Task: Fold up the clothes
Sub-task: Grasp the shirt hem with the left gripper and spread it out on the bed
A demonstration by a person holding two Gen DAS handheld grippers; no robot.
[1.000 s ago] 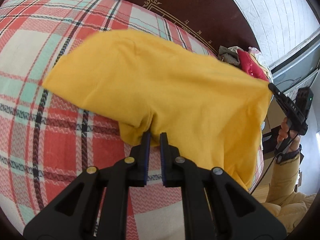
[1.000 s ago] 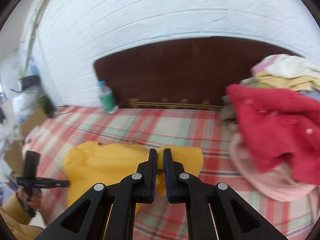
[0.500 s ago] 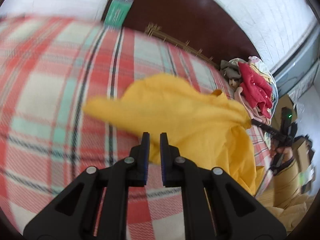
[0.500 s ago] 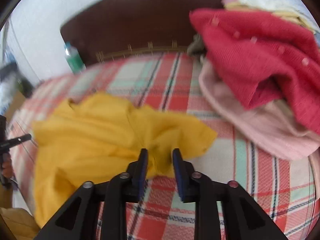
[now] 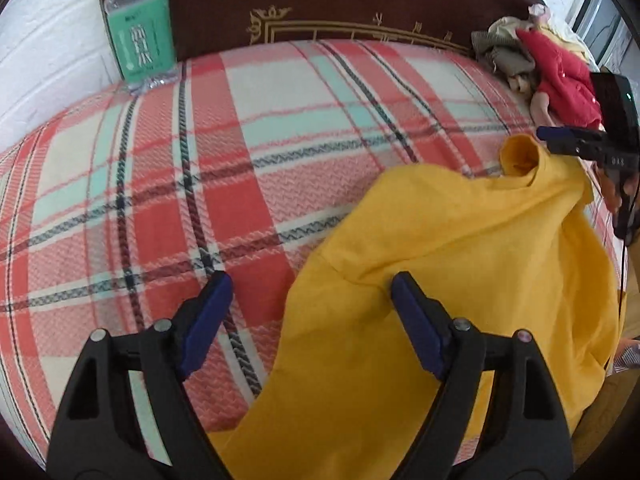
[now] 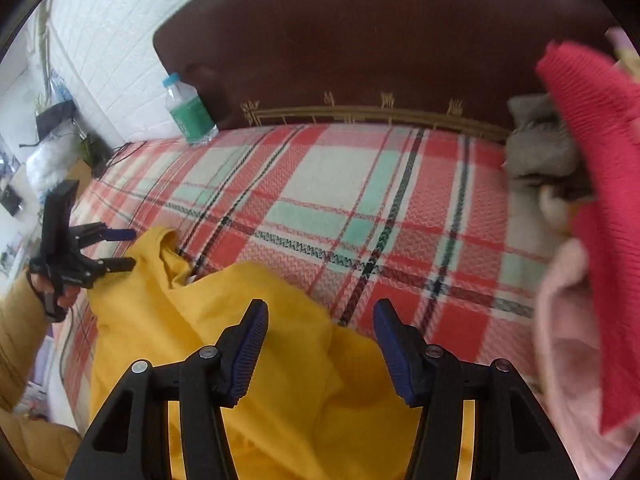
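A yellow shirt lies crumpled on the plaid bed cover, draped toward the near edge. It also shows in the right wrist view. My left gripper is open and empty, its right finger just over the shirt's left edge. My right gripper is open and empty above the shirt's right side. The right gripper shows at the right in the left wrist view, and the left gripper at the left in the right wrist view.
A pile of clothes with a red knit and a pink garment sits at the bed's right. A water bottle stands by the dark headboard. A white brick wall is behind.
Both grippers have opened and let go of the yellow shirt, which has dropped onto the bed in a heap. Both grippers have drawn back toward the near edge.
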